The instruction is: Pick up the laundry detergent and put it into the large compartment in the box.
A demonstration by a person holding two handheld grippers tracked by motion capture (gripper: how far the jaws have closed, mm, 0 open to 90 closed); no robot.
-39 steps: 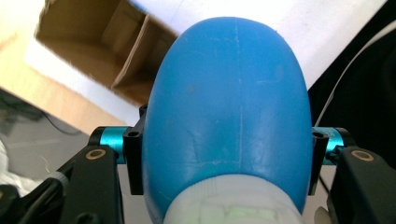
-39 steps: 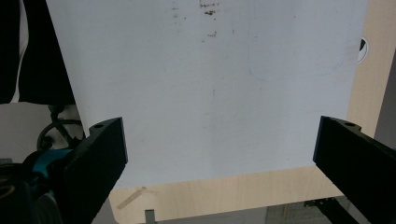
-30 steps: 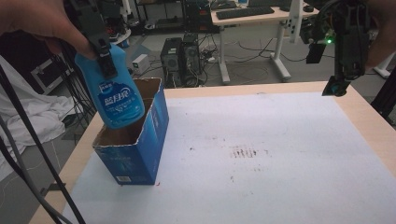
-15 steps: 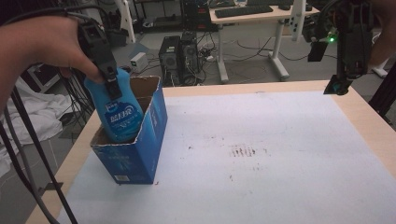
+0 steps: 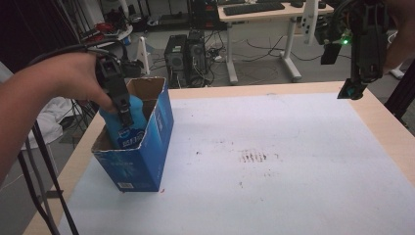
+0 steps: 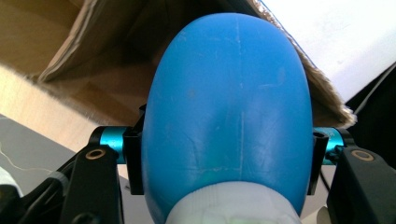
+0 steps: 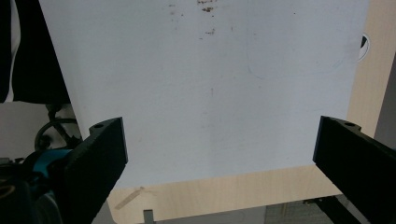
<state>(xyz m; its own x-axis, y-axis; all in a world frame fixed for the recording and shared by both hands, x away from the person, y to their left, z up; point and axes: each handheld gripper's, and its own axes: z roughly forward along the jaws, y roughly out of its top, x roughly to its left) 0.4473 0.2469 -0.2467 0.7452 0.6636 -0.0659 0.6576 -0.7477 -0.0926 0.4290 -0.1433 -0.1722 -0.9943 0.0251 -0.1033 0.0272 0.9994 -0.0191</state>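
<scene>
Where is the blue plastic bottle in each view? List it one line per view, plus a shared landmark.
High view: the blue plastic bottle sits left of centre, partly down inside the blue cardboard box, held by the left gripper.
Left gripper view: centre, between the jaws.
Right gripper view: not in it.
Shared landmark: the white table mat.

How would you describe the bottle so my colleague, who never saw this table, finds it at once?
Start at the table's left edge, where an open blue box stands. The bottle sits partly inside it, gripped by the left claw. It is the rounded, bright blue thing with a white label.
</scene>
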